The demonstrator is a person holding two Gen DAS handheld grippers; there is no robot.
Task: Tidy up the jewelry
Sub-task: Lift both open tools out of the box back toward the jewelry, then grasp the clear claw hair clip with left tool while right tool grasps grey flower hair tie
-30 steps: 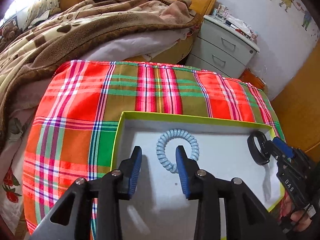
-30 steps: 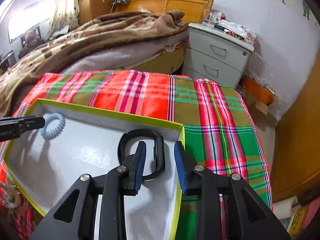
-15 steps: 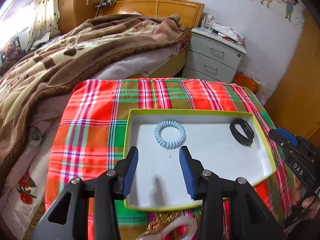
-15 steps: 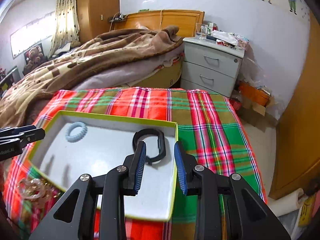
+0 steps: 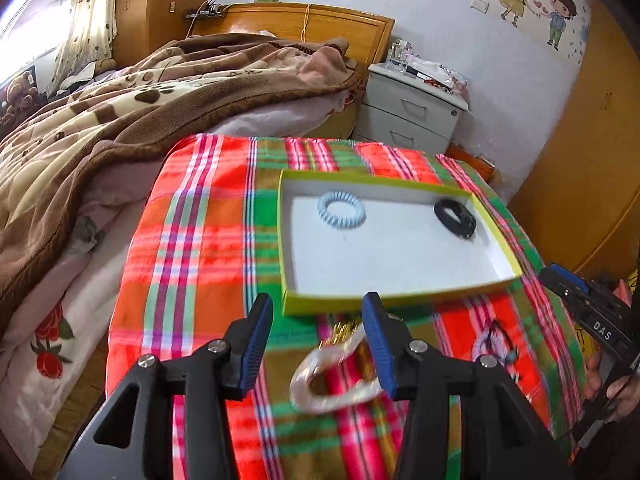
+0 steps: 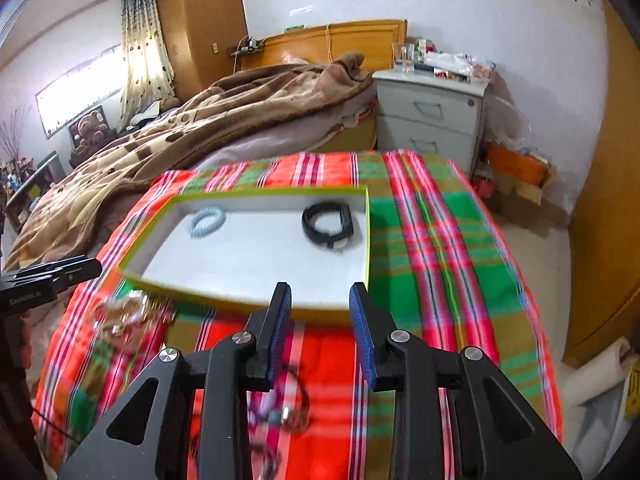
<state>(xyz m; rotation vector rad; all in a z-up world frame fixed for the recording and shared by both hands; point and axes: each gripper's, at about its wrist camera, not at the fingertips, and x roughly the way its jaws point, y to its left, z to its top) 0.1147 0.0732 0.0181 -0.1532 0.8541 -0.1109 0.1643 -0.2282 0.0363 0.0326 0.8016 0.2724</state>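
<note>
A white box with a green rim (image 5: 498, 258) lies on the plaid cloth (image 5: 192, 240). In it are a pale blue spiral hair tie (image 5: 341, 210) and a black band (image 5: 456, 218). In the left wrist view my left gripper (image 5: 317, 304) hovers in front of the box, its jaws opening and empty. Below it on the cloth lie a pearly bangle (image 5: 332, 380) and a gold piece (image 5: 344, 330). In the right wrist view my right gripper (image 6: 320, 292) is open and empty at the box's near right corner (image 6: 366, 280), over a dark beaded bracelet (image 6: 288, 408).
A bed with a brown blanket (image 5: 120, 120) runs along the left and behind the table. A grey nightstand (image 5: 412, 116) stands at the back right, with wooden doors (image 5: 580, 180) on the right. A hand (image 5: 616, 392) holds the right gripper at the right edge.
Both grippers have drawn back and up from inside the box to its near side. The loose jewellery on the cloth has come into view. The left jaws stand wider.
</note>
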